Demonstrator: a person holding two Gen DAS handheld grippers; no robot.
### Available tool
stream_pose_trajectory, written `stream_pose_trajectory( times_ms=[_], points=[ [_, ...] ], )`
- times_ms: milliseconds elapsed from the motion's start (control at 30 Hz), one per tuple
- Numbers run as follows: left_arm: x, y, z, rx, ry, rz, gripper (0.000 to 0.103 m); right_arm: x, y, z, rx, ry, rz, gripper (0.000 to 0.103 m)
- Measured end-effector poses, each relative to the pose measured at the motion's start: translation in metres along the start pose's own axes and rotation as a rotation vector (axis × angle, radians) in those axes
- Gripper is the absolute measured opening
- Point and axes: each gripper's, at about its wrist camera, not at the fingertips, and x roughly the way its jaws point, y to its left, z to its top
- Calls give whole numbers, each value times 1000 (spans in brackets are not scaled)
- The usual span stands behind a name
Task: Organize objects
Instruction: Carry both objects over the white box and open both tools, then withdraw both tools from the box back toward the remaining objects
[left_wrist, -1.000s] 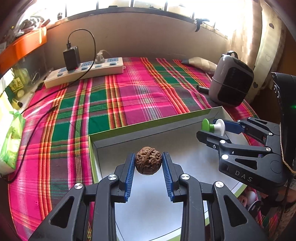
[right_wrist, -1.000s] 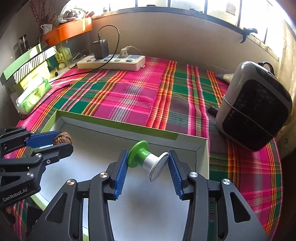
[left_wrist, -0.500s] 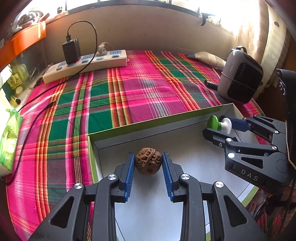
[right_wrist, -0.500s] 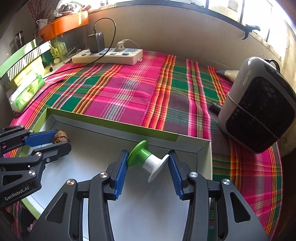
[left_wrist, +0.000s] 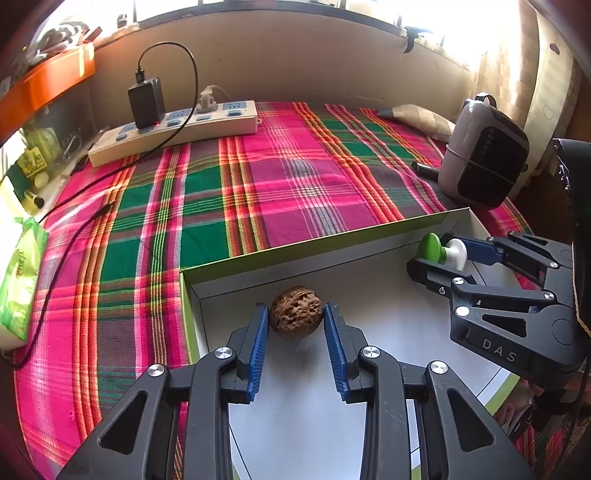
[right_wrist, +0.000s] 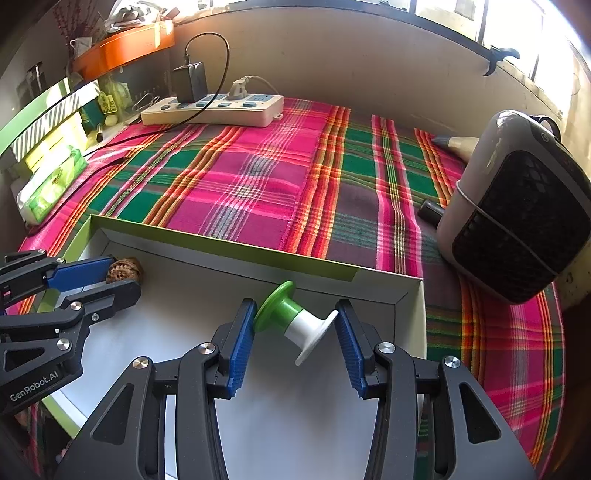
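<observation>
Brown walnut (left_wrist: 296, 312) between left fingers (left_wrist: 258, 339)

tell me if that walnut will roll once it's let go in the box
Probably a little: the walnut is nearly round and the white box floor looks smooth and flat. Its ridged shell may stop it soon, and the near wall would catch it.

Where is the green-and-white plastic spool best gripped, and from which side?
Across its narrow waist, from above: the green-and-white plastic spool sits skewed end to end in the right gripper, white flange caught only at its rim. Pads on the waist would probably be kept from slipping by both flanges.
</observation>
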Motion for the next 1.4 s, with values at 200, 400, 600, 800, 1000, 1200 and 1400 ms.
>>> stream_pose_trajectory(
  times_ms=[200, 400, 600, 800, 1000, 1200, 1400],
  points=[
    [-4, 1, -1, -5, -2, -1, 36, -1, -3, -1, 22, -1, 6, 56],
    [-10, 2, -3, -9, -10, 8, 38, -6, -4, -2, 33, -8, 0, 61],
    [-21, 2, -6, -13, -24, 4, 39, -14, -4, -6, 34, -24, -12, 62],
    [-33, -2, -10, -13, -42, 5, 39, -21, -4, -9, 35, -33, -13, 62],
    [-45, -3, -19, -20, -57, 6, 39, -31, -3, -15, 43, -49, 0, 62],
    [-58, -4, -28, -29, -75, 14, 39, -39, -2, -23, 55, -62, 14, 62],
    [-71, -4, -39, -50, -94, -1, 39, -52, -1, -33, 76, -81, 26, 62]
  ],
)
